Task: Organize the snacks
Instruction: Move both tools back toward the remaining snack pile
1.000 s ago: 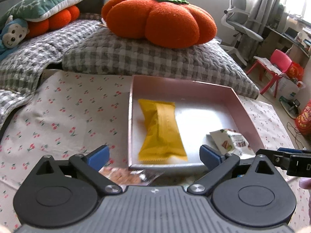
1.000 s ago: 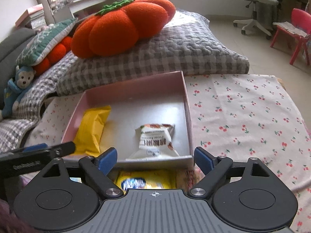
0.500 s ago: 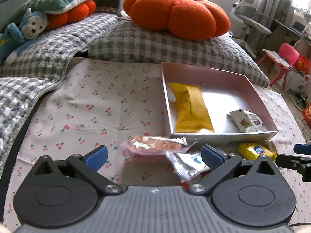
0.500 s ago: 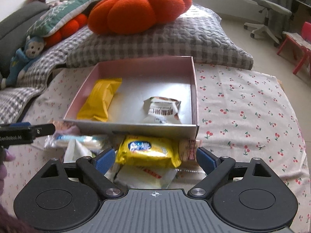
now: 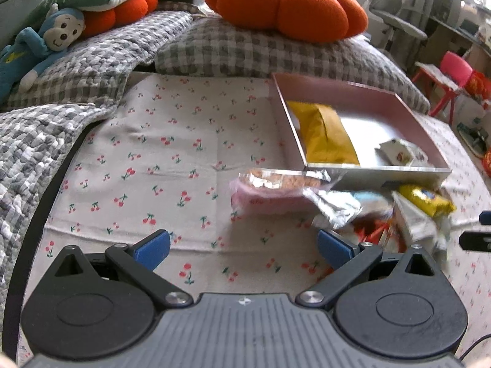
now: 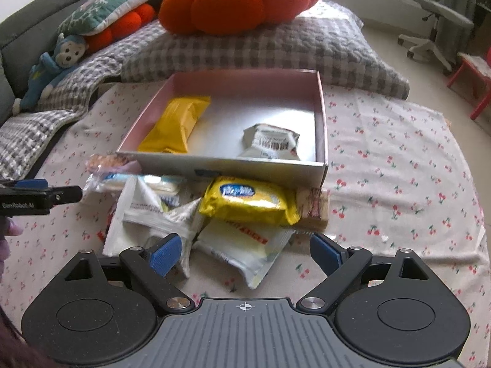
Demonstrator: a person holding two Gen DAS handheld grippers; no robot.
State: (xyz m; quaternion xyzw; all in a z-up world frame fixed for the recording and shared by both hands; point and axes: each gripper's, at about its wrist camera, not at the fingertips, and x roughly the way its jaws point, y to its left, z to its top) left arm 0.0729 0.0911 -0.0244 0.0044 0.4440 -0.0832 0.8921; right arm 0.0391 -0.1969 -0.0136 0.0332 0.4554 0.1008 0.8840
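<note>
Lying flat inside the shallow pink cardboard box (image 6: 320, 116) are two packets: a long yellow plastic snack packet (image 6: 176, 124) along the left wall, its long axis running from the near wall towards the far one; and a small crumpled white packet with dark print (image 6: 270, 141) near the front right corner, its orientation unclear; the box is sitting on a cherry-print cloth (image 6: 399, 165), in front of a grey checked pillow (image 6: 245, 49) carrying an orange pumpkin-shaped cushion (image 6: 233, 0); a loose heap is lying just outside the box's near wall: a glossy yellow wrapper with a blue logo (image 6: 248, 199), long axis crosswise; a flat white pouch with red lettering (image 6: 245, 245) under it; a pink-edged biscuit packet (image 5: 273, 190) at the heap's left end; the right gripper (image 6: 245, 251) is hovering over the heap, released, blue pads spread wide and pressing on nothing; the left gripper (image 5: 244, 247) is likewise released, wide apart above bare cloth, just short of the biscuit packet.
</note>
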